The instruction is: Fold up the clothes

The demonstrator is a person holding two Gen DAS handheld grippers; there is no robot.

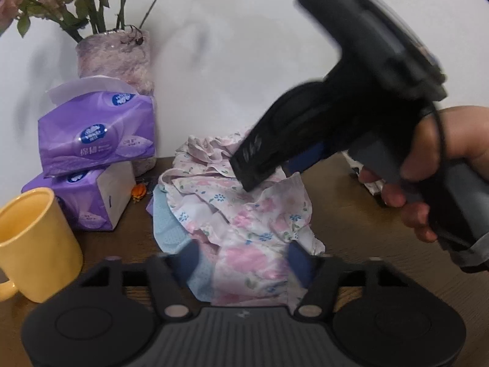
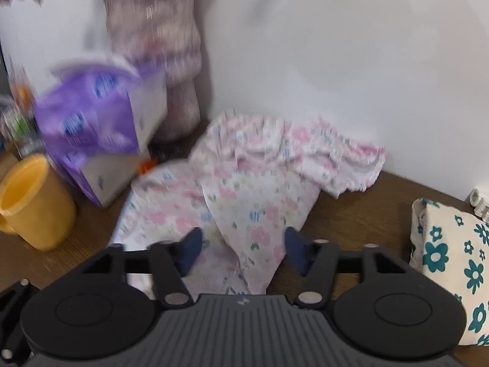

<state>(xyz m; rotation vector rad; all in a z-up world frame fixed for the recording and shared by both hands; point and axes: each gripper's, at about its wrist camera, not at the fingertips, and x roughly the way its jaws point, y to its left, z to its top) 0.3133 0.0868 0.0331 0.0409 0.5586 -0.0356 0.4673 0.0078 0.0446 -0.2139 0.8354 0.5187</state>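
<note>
Garment (image 1: 244,211): thin floral cloth, crumpled in a heap on the wooden surface (image 1: 351,214) against the wall, partly over a pale blue cloth (image 1: 171,229). Judged light, limp and non-fragile; it will sag and drag rather than hold shape.

Left tool (image 1: 243,263): jaws apart, straddling the near edge of the heap, not clamped.

Right tool (image 2: 243,250): jaws apart over a hanging fold; right view is blurred.

Best hold, in my judgement: a single-layer hem or corner at 6 o'clock of the heap.

Hazards at 9 o'clock: yellow mug (image 1: 33,244), tissue packs (image 1: 97,134), vase (image 1: 114,58).
</note>
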